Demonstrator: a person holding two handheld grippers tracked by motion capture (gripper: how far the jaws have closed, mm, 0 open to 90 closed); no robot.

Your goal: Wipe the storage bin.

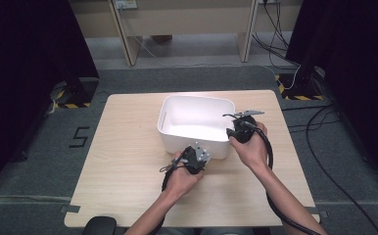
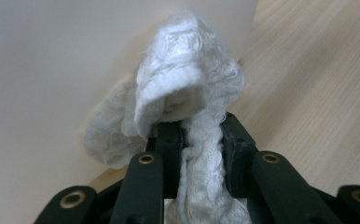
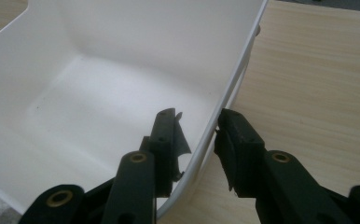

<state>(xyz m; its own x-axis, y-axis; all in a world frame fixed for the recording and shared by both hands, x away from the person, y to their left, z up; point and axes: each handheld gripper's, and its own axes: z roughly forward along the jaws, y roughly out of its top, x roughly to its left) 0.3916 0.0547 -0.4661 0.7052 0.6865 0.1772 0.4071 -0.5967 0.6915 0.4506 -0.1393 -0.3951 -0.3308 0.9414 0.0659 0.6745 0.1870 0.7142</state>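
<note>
White rectangular plastic bin (image 1: 195, 123) sits on the pale wooden table (image 1: 128, 161), taken here as landmark. Left gripper (image 2: 192, 133) at the bin's near outer wall, jaws clamped tight on a white knitted cloth (image 2: 187, 88); the cloth bunches up above the jaws and presses against that wall, just above the tabletop. In the high view the left gripper (image 1: 195, 157) is held by a hand against the bin's near side. Right gripper (image 3: 197, 135) at the bin's right rim: one jaw inside the bin, the other outside, wall between them. Whether the pads press the wall cannot be told; gaps seem visible. Bin interior bare where seen.
</note>
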